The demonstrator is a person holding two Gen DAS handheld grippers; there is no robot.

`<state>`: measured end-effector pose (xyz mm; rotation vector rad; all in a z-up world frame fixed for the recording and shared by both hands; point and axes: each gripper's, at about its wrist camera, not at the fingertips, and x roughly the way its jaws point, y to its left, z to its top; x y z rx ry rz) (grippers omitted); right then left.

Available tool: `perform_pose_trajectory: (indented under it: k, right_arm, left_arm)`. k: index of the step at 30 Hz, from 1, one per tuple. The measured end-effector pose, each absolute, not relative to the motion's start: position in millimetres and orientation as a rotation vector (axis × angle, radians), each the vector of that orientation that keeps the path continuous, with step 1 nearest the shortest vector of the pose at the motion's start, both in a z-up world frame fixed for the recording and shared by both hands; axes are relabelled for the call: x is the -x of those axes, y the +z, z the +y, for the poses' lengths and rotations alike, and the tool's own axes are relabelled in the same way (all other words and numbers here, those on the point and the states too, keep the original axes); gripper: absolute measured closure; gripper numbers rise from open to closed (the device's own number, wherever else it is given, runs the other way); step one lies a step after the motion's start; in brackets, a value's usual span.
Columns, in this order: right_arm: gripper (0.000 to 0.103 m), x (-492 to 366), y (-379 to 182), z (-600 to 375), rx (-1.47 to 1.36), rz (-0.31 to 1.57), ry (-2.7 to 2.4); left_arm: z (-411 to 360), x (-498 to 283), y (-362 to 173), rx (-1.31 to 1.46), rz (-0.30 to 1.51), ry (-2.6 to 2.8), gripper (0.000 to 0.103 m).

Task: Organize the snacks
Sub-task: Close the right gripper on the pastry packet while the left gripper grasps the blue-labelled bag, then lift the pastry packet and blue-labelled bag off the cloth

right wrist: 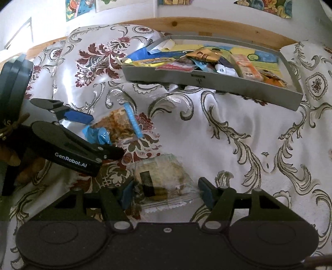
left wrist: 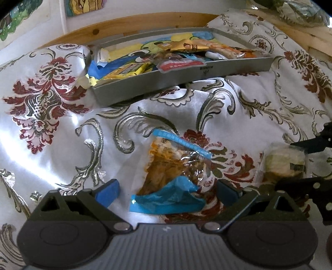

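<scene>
Both tools match: the left gripper (left wrist: 168,194) and right gripper (right wrist: 167,192) have black triangular linkage arms, silver pivot screws, blue-padded jaws, and white "GenRobot.AI" lettering.

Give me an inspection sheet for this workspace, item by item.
Surface: white cloth with red and grey floral pattern, wrinkled.
Job's things: grey tray holding many snack packets; blue-edged packet and clear-wrapped snack lie loose on the cloth.
Clutter: nothing seen.
Grippers: left gripper open, pads either side of the blue-edged packet, not pressing; right gripper straddles the clear-wrapped snack, one pad at its wrapper, grip unclear.
Cables: nothing seen.
Surroundings: wooden frame behind the tray, pictures on the wall.
</scene>
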<state>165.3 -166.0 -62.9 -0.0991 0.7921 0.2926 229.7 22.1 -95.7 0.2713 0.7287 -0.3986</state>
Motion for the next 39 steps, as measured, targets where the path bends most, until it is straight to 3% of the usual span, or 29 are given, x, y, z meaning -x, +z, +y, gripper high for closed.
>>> perform_pose_trajectory:
  k: [4,8,12,39]
  right_arm:
    - [0.036,-169,-64,-165,0.097,0.793,0.290]
    - [0.036,-169,-64,-165,0.095,0.794,0.290]
    - [0.036,-172,-65,-165,0.083,0.795,0.291]
    - [0.036,-168,-65,-163,0.092,0.772,0.281]
  left_arm:
    - [23,-229,-95,-0.276,0.725,-0.403,0.012]
    - [22,-227,-94,-0.288,0.716,-0.414,0.026]
    - [20,-225,-94,-0.303,0.705,-0.414,0.031]
    - [16,-223,-81,-0.061,0.862,-0.454,0.038]
